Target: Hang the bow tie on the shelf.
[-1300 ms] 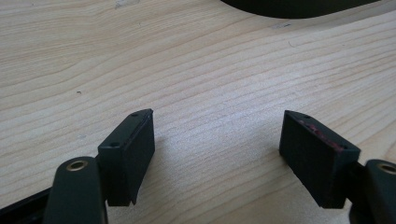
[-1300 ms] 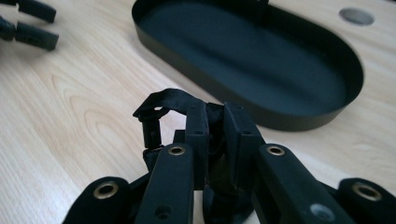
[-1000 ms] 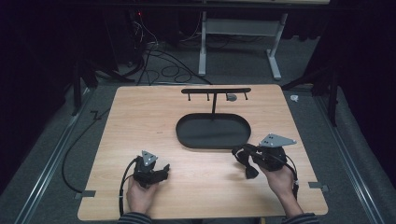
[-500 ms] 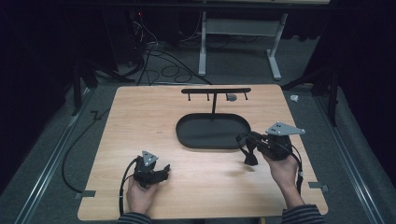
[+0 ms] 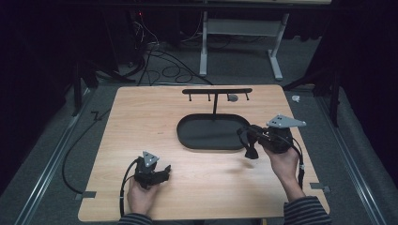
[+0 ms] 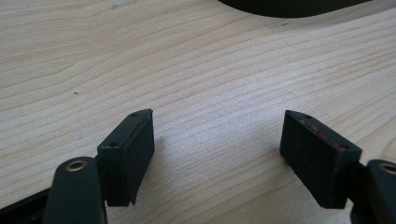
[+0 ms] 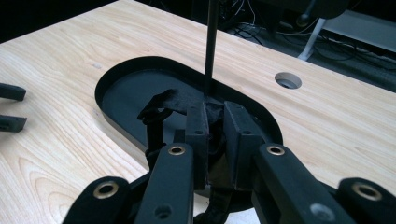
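Pale wood-grain tabletop (image 5: 141, 122), matte black oval tray (image 5: 197, 136). Right tool (image 7: 215, 122) is clenched on a small black, irregular object (image 7: 161, 106), held above the tray's near rim. Left tool (image 6: 217, 140) rests spread wide, gripping nothing.

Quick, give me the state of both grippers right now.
Left gripper: open, nothing between its jaws, low over the table.
Right gripper: shut on a small black object, by the black tray.

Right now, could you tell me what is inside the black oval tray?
The black oval tray holds the foot of the thin upright rod. Its floor otherwise looks bare, but the right gripper, shut on a small black object, covers the near end.
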Action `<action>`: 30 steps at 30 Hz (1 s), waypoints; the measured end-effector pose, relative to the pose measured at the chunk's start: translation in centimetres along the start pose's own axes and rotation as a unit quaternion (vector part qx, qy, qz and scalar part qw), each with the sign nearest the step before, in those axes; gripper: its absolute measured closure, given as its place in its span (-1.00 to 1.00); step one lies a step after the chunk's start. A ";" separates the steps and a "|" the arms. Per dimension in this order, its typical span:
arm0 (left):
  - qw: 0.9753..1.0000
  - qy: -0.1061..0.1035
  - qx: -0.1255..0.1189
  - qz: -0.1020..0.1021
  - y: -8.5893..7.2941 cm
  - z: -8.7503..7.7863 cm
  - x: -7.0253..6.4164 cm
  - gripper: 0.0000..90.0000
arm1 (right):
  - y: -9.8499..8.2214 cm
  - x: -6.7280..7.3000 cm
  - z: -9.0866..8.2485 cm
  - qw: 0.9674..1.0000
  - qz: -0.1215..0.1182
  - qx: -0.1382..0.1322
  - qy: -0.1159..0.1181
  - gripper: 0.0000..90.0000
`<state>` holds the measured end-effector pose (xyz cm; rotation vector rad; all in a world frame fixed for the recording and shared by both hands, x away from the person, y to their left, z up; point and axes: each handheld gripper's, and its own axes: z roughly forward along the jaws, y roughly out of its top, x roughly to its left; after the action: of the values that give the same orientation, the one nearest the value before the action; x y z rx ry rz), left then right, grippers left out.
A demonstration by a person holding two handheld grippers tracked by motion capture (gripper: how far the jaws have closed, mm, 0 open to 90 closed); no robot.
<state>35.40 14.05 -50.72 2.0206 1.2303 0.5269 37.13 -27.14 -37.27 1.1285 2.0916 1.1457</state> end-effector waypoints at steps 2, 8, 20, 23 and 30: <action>1.000 0.000 0.000 0.000 0.0 0.0 0.0 -0.41 | 0.4 -0.2 0.2 1.000 0.007 0.000 0.000 0.83; 1.000 -0.001 0.000 0.000 0.0 0.0 0.0 -0.41 | 1.3 -0.8 0.3 1.000 0.012 0.000 -0.002 0.83; 1.000 -0.001 0.000 0.000 0.0 0.0 0.0 -0.41 | 3.4 -2.4 0.7 1.000 0.025 -0.012 -0.007 0.83; 1.000 -0.001 0.000 0.000 0.0 0.0 0.0 -0.41 | 3.6 -2.5 0.7 0.999 0.030 -0.011 -0.008 0.83; 1.000 -0.001 0.000 -0.001 0.0 0.0 0.0 -0.41 | 4.5 -3.5 1.0 0.999 0.040 -0.013 -0.016 0.83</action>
<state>35.40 14.06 -50.72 2.0200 1.2301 0.5236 41.62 -28.34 -33.85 1.2193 2.0169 1.1802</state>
